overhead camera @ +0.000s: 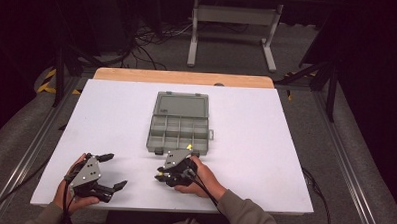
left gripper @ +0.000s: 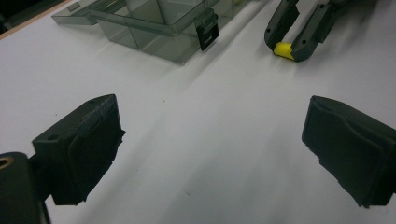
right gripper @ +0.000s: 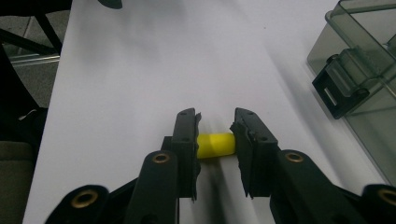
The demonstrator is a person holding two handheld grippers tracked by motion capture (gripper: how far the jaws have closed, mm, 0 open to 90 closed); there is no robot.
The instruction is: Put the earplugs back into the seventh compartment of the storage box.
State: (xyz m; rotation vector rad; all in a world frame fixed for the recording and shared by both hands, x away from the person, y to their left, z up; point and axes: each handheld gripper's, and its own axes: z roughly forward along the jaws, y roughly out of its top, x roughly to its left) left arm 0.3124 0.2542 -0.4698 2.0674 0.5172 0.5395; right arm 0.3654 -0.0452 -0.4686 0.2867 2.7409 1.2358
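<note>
A small yellow cylinder (right gripper: 215, 144) is clamped end to end between the jaws of my right gripper (right gripper: 215, 140), just above the white table. The same yellow cylinder (left gripper: 283, 50) shows at the tip of that gripper in the left gripper view. In the high view my right gripper (overhead camera: 160, 174) sits just in front of the grey compartment box (overhead camera: 178, 122), pointing left. The box lies open, its lid flat behind it and its black latch (right gripper: 339, 91) facing me. My left gripper (overhead camera: 113, 171) rests at the table's front left, jaws wide apart and empty, with one fingertip (left gripper: 79, 149) at each side.
The white table top (overhead camera: 111, 114) has free room left and right of the box. A wooden edge (overhead camera: 182, 77) runs along the far side. Beyond it are a floor with cables and a white frame stand (overhead camera: 234, 23).
</note>
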